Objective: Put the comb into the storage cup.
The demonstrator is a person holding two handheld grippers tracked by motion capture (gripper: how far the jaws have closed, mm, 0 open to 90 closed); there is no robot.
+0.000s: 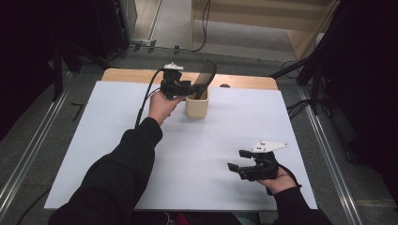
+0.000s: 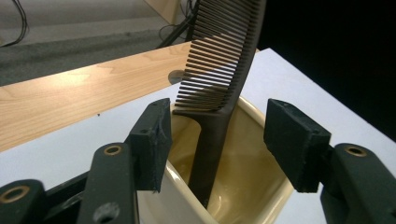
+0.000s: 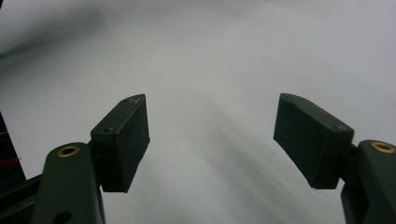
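White surface (image 1: 117, 140) carries a cream cup (image 1: 196, 107) with a black comb (image 2: 219, 79) standing handle-down inside, long axis upright, directly between the left hand-held gripper (image 2: 219, 140) jaws, which stand apart without touching; right hand-held gripper (image 1: 239, 160), jaws apart, sits well away

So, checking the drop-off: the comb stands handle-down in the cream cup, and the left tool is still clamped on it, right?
Not clamped. In the left gripper view the left tool is open, its pads clear of the comb on both sides. The comb does stand handle-down in the cream cup.
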